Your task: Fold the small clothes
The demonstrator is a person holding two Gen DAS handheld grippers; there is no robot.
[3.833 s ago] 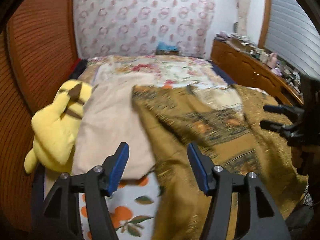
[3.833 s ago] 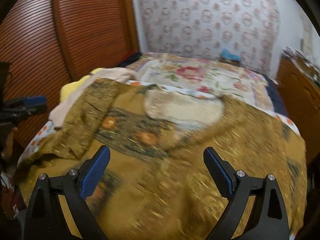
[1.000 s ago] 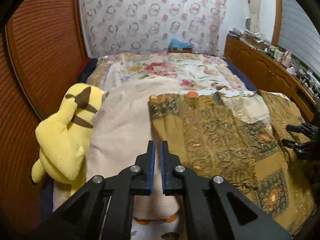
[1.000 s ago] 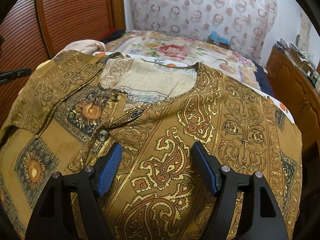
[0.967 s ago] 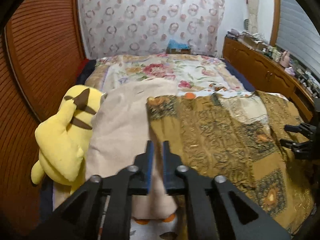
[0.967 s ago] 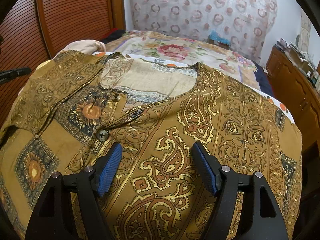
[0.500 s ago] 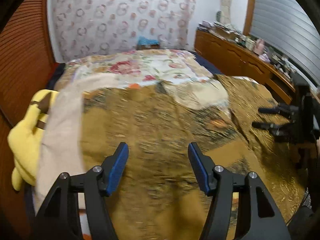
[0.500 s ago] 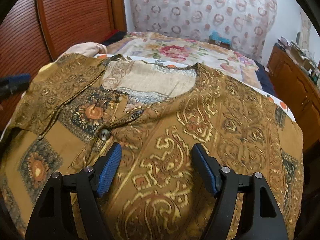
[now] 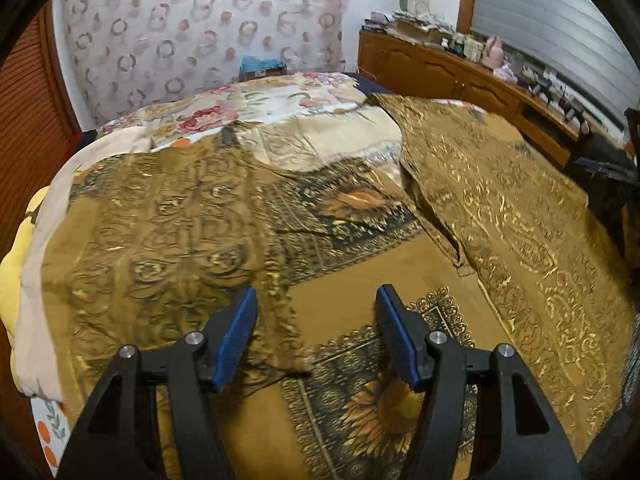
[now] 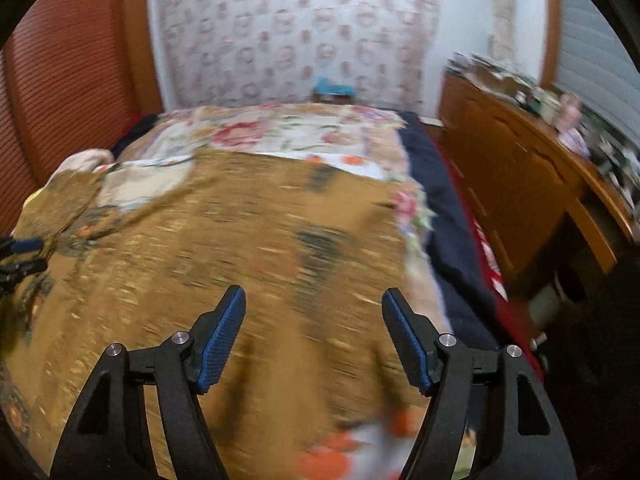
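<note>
1. A brown and gold patterned shirt (image 9: 360, 216) lies spread flat across the bed (image 9: 256, 104), its pale inner collar area turned toward the far wall.
2. One side of the shirt is folded inward, so a fringed edge runs down the middle of the garment in the left wrist view.
3. The left gripper (image 9: 316, 332) hangs above the lower part of the shirt with its jaws apart and nothing pressed between the blue pads (image 9: 236, 336); the folded edge lies under the gap.
4. The right gripper (image 10: 314, 336) is over the right-hand part of the shirt (image 10: 240, 248), close to the bed's edge. Its jaws stand wide and are closing slightly, with only the fabric below them and nothing gripped.
5. The right wrist view is heavily blurred, so the pattern there cannot be read.
6. A beige cloth (image 9: 44, 216) lies just beside the shirt on its left, and a yellow plush toy (image 9: 12, 264) shows at the far left edge.
7. A floral bedspread (image 10: 288, 132) covers the far half of the bed.
8. A wooden cabinet (image 9: 444, 76) with clutter on top runs along the right wall.
</note>
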